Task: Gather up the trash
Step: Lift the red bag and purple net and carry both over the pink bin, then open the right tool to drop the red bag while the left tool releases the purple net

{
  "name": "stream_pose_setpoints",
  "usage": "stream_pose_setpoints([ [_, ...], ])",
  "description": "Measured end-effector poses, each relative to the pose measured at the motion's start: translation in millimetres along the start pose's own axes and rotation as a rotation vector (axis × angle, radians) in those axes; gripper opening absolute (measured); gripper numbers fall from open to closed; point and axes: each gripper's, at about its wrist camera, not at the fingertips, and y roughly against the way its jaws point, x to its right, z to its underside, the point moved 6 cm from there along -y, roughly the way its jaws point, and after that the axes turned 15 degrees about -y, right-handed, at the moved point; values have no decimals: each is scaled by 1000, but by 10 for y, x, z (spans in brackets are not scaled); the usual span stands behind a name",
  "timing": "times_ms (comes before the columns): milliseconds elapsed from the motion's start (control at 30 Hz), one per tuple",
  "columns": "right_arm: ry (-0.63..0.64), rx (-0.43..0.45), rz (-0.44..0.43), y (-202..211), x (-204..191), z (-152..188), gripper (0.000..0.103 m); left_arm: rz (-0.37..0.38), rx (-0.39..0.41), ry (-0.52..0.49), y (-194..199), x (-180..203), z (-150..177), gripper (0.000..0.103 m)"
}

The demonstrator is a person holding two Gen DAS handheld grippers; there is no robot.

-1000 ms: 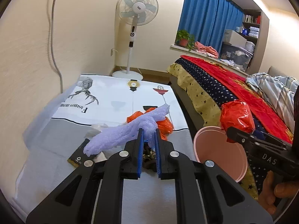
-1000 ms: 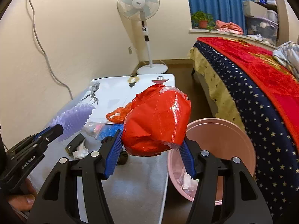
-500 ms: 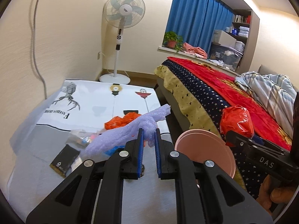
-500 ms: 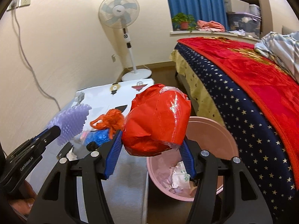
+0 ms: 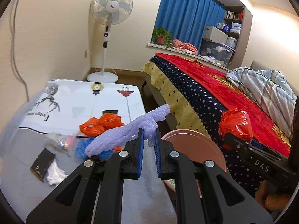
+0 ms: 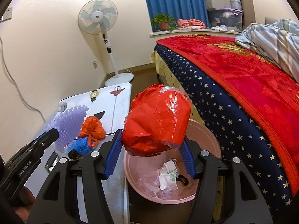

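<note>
Our right gripper clamps the red plastic bundle directly above the pink trash bin. Our left gripper pinches the purple foam netting, left of the bin, farther off.

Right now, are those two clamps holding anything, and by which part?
Left tool pinches the purple foam sheet near one end. Right tool clamps the red plastic bundle by its lower sides, above the pink bin.
</note>
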Motion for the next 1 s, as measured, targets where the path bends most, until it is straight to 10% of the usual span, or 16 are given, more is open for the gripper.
stream_pose_setpoints([
  [1000,-118,-6,150,-218,561,-58,59,171,-41,-23,-531,608,-51,11],
])
